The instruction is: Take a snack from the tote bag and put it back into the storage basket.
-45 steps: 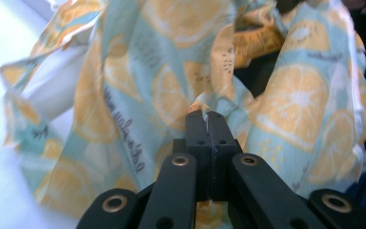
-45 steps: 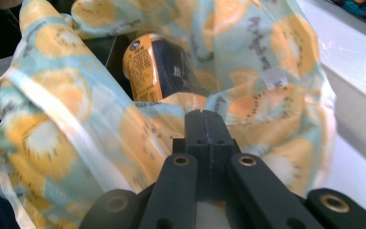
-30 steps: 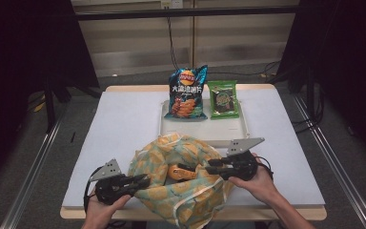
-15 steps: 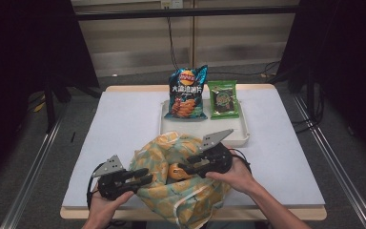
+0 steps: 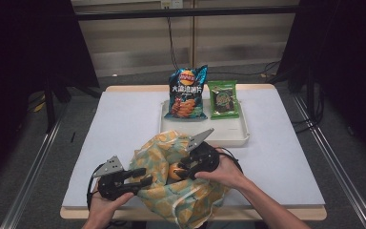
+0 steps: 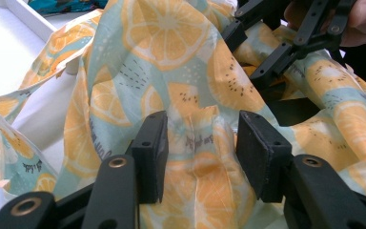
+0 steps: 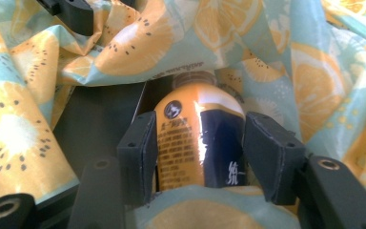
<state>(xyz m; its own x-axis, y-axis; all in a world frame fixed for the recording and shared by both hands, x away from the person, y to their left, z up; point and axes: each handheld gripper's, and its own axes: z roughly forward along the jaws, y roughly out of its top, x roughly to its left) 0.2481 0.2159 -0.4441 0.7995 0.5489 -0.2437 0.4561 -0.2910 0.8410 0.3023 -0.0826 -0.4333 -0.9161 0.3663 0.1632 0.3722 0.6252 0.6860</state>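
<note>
A fabric bag (image 5: pixel 171 191) printed with orange slices lies crumpled at the table's front middle. My left gripper (image 5: pixel 145 180) reaches in from the left. Its jaws have just been opening and stand open around a raised fold of the bag (image 6: pixel 198 129), with my left gripper (image 6: pixel 200 133) no longer pinching it. My right gripper (image 5: pixel 180 170) pokes into the bag's mouth from the right. Its jaws have also just been opening. An orange bottle (image 7: pixel 190 138) with a dark label lies inside the bag between the parted pads of my right gripper (image 7: pixel 200 136). The bottle (image 5: pixel 173 171) shows as an orange spot.
Behind the bag stands a white tray (image 5: pixel 209 138) holding a blue chip bag (image 5: pixel 187 93) and a green snack packet (image 5: pixel 223 99). The white table top (image 5: pixel 119 124) stretches left and right. The right gripper's linkage (image 6: pixel 286 38) sits close above the bag's fold.
My right gripper has slid left, deeper into the bag's mouth with the bottle. Both pairs of jaws stand wider than before. The left hand has stayed put.
</note>
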